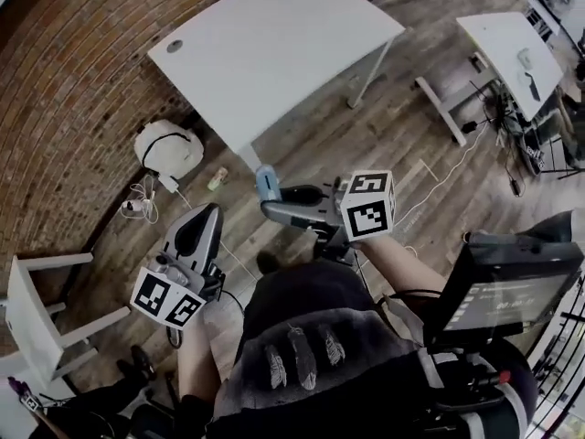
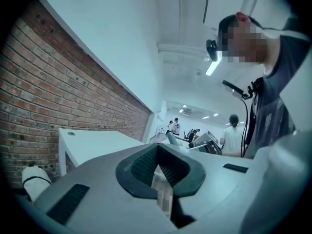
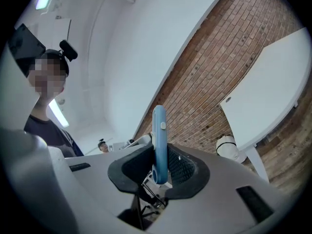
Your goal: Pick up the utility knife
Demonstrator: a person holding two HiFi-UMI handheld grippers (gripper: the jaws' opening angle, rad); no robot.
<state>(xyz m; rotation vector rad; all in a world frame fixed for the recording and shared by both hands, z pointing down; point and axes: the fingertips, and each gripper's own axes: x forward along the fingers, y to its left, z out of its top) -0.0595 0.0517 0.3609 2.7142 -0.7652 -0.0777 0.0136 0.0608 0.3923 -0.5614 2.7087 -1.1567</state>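
A slim blue utility knife (image 3: 159, 140) stands on end between the black pads of my right gripper (image 3: 160, 168), which is shut on it. From above, the knife (image 1: 267, 183) sticks out of the right gripper (image 1: 271, 205), held level in front of the person's waist. My left gripper (image 1: 207, 212) hangs lower left of it, beside the person's leg. Its jaws (image 2: 157, 167) are shut with nothing between them. Both point toward the white table (image 1: 274, 44) and the brick wall.
A white bag (image 1: 169, 146) and cables lie on the wood floor by the brick wall (image 1: 64, 90). A white chair (image 1: 37, 309) stands at the left, a second table (image 1: 512, 48) with gear at the right. A screen (image 1: 498, 291) sits by the person's right side. People stand far off.
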